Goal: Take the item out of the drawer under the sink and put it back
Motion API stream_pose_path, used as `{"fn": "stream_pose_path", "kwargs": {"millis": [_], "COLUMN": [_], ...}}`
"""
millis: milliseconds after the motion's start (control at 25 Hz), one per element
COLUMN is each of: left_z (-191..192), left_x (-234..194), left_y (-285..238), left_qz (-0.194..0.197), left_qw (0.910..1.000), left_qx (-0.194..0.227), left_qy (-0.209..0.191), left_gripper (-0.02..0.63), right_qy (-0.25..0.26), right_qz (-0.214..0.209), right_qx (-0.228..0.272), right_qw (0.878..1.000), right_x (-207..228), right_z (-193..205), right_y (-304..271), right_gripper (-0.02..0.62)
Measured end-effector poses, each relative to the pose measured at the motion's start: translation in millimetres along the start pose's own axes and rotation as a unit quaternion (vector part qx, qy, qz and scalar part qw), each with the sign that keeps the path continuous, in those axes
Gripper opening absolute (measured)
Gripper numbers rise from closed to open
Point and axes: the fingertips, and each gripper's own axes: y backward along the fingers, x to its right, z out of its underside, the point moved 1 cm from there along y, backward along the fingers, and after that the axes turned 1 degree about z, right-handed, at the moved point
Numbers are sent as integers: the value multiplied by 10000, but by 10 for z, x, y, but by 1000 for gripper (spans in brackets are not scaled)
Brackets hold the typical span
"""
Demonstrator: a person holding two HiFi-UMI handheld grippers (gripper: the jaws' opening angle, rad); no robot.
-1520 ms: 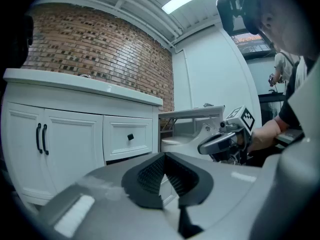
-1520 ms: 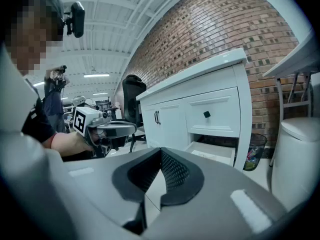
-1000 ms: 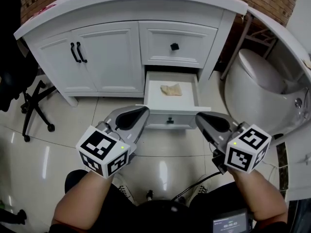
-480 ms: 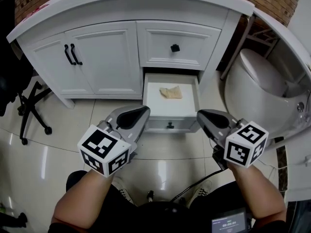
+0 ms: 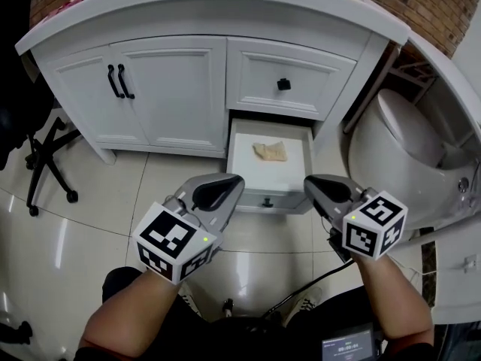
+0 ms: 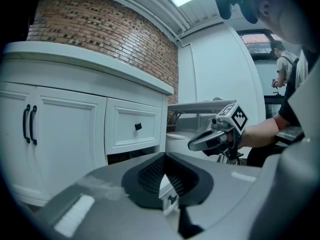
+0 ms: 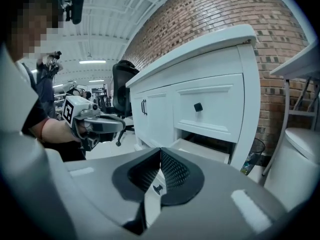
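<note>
The lower drawer point(image 5: 242, 147) under the sink stands pulled out, and a crumpled tan item point(image 5: 270, 150) lies on its white floor. Its front panel carries a small black knob point(image 5: 266, 201). My left gripper point(image 5: 229, 183) hovers just left of the drawer front, shut with nothing in it. At the drawer's right front corner my right gripper point(image 5: 313, 184) is also shut and empty. The left gripper point(image 6: 165, 176) sees the knob point(image 6: 171, 200) through its jaws, with the right gripper point(image 6: 212, 136) beyond. The right gripper point(image 7: 160, 171) looks at the vanity, with the left gripper point(image 7: 97, 124) at its left.
A closed upper drawer point(image 5: 289, 70) sits above the open one. Double cabinet doors with black handles point(image 5: 116, 81) are to the left. A white toilet point(image 5: 409, 145) stands close on the right. A black office chair point(image 5: 41, 160) is at the far left on the glossy tiles.
The head camera has shifted, so the vanity sits a little lower and to the right. Both grippers stay shut in front of the open drawer. The left one has drifted slightly right.
</note>
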Motion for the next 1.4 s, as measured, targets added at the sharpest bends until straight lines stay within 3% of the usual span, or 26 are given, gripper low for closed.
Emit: {"fn": "stream_pose_path", "kwargs": {"millis": [240, 440, 640, 760, 840, 1160, 1400], "left_z": [28, 42, 67, 76, 85, 91, 89], "left_x": [-22, -18, -61, -94, -93, -134, -127], "left_y": [-26, -58, -67, -61, -72, -104, -120], "left_qz": [63, 110, 90, 46, 68, 81, 128], "left_qw": [10000, 9999, 9998, 9997, 9997, 9995, 9994], "left_qx": [-38, -45, -15, -24, -35, -20, -18], "left_qy": [58, 94, 149, 227, 233, 288, 331], "left_gripper": [5, 5, 5, 5, 5, 5, 5], "right_qy": [666, 1320, 1977, 2434, 2456, 1838, 1671], "right_qz": [76, -61, -289, -357, -401, -334, -439], "right_qx": [-515, -1257, -2323, -2710, -2798, -3042, -3150], "right_qw": [9964, 9832, 9519, 9306, 9273, 9341, 9332], "right_x": [179, 497, 771, 892, 957, 1245, 1264], "right_z": [-147, -197, 193, 394, 464, 724, 863], "right_y": [-218, -719, -1365, -1648, -1783, -2048, -2142], "right_gripper": [20, 48, 67, 67, 67, 67, 67]}}
